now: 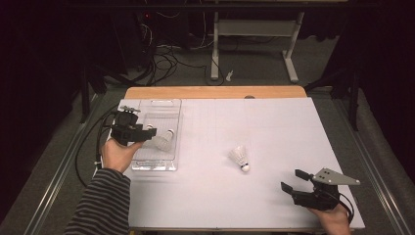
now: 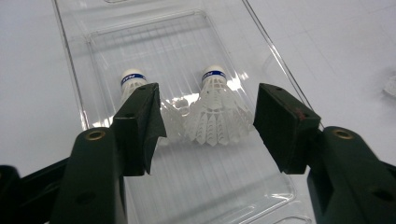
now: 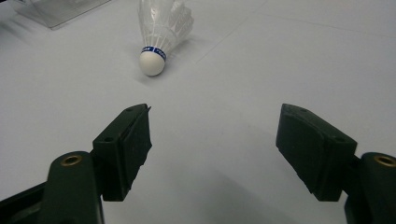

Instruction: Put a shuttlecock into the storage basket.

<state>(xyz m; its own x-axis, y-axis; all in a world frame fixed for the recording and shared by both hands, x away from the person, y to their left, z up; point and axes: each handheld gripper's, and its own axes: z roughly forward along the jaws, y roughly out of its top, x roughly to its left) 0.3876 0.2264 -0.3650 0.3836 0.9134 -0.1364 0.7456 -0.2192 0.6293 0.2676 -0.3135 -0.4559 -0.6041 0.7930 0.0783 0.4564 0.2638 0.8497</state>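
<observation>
On the white counter [image 1: 274, 127], a lone shuttlecock [image 1: 239, 157] lies on its side near the middle, well apart from the clear tray [image 1: 147, 164] at the left edge, where two more shuttlecocks [image 2: 215, 112] already rest side by side. The right tool [image 1: 292, 181], held low at the near right corner with its jaws spread wide and empty, is the nearer of the two to the loose shuttlecock and points toward it. From that tool the shuttlecock lies ahead and to the left: in the right gripper view it sits [image 3: 161, 35] above the left jaw, not centred in the gap. Its long axis runs roughly along the tool's line of approach, the white cork end turned toward the jaws and the feather skirt away, leaning slightly right. The left tool [image 1: 151, 131] hovers over the near part of the tray, also wide open and gripping nothing; in the left gripper view the two tray shuttlecocks lie between and beyond its jaws, corks pointing away. Judging by the layout, the next pick falls to the right hand, which would need to shift left and forward so the jaws straddle the cork or skirt.
</observation>
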